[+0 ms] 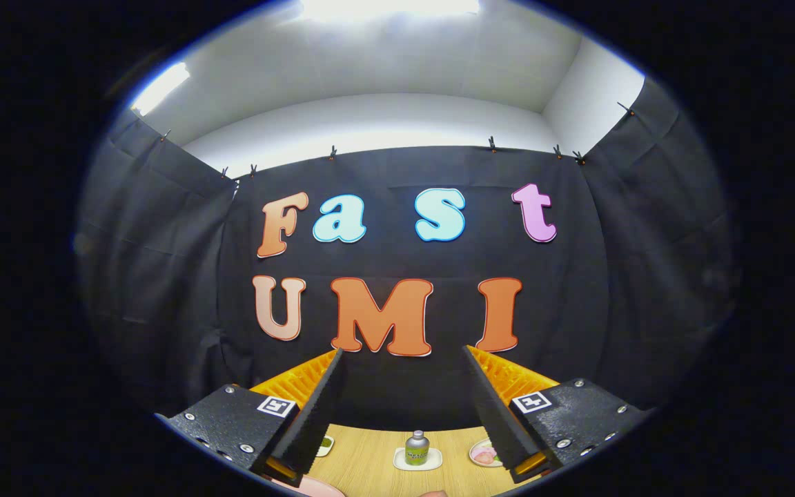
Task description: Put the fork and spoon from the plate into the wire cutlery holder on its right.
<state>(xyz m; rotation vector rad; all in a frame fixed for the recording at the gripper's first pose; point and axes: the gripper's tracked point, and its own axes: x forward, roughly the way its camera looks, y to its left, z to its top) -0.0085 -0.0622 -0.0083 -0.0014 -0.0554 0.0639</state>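
My gripper (403,351) is held high and level, facing the booth's back wall, and its fingers stand wide open with nothing between them. Far below them lies a strip of wooden table (370,459). By the base of the left finger (315,414) peeks the pale pink rim of a plate (318,488). What lies on it is hidden.
A small metal can (417,447) stands on a white square mat at the table's back, between the fingers. A little dish with something green (326,445) sits to its left. To its right sits a dish with something pink (486,453). Black cloth walls close off the back and both sides.
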